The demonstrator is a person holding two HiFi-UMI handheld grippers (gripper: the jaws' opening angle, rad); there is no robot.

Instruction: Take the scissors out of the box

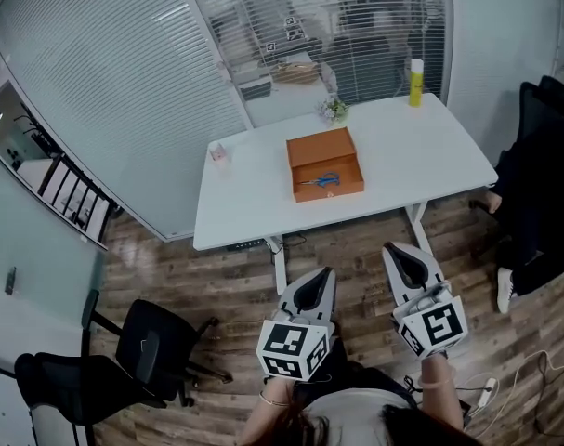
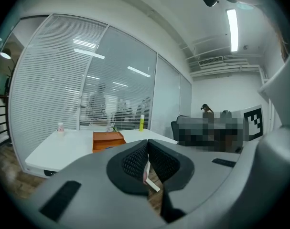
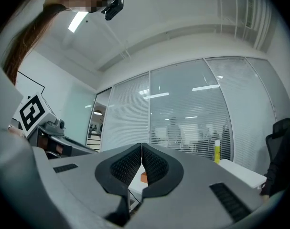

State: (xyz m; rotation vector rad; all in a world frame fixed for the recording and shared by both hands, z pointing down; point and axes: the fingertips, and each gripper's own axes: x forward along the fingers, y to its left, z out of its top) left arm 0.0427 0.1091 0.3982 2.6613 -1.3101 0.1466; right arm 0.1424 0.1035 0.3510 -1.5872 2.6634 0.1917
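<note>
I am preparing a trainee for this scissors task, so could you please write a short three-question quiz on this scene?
1. True or false: the blue-handled scissors lie inside the open orange box on the white table.
2. The yellow bottle stands: A) inside the box; B) near the table's far right corner; C) on the floor.
3. Fill in: the jaws of the left gripper and of the right gripper are both ____.
Key: 1 true; 2 B; 3 shut.
</note>
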